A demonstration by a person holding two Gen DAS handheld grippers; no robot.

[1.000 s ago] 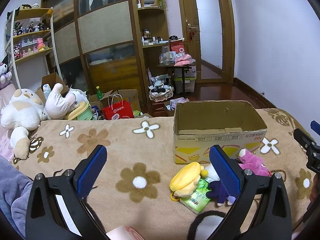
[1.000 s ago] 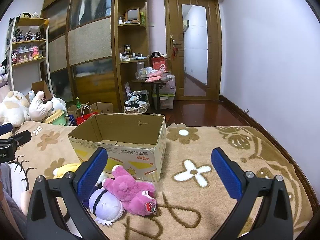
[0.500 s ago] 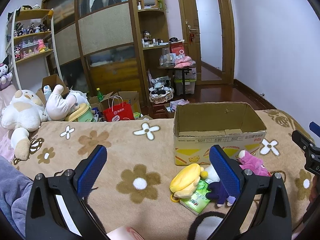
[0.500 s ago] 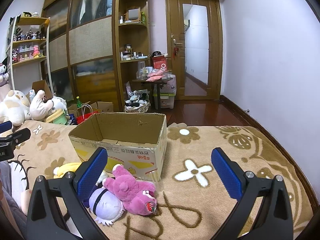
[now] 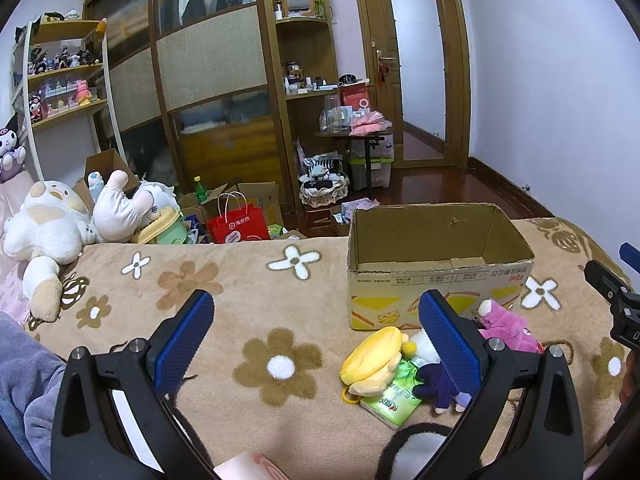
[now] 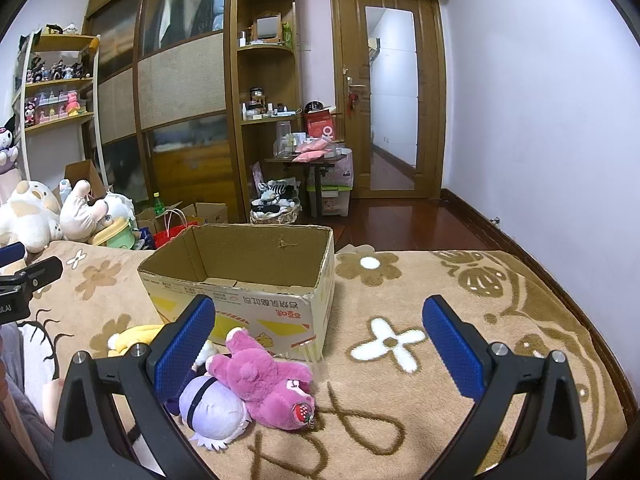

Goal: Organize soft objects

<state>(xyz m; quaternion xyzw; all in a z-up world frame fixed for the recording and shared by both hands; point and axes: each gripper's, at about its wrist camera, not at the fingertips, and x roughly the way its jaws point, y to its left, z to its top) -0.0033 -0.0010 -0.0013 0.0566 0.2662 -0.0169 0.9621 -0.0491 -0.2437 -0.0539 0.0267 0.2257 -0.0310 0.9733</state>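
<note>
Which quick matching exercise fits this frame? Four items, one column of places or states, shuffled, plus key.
Column one:
1. cardboard box
2. pink bear plush
3. yellow plush
4. red paper bag

Column two:
A. on the floor past the far edge of the blanket
B. open on top, nothing visible inside
C. lying against a lilac plush, in front of the box
D. resting partly on a green packet

Pairs: 1-B, 2-C, 3-D, 4-A

Both the left tool and right tool are open and empty.
</note>
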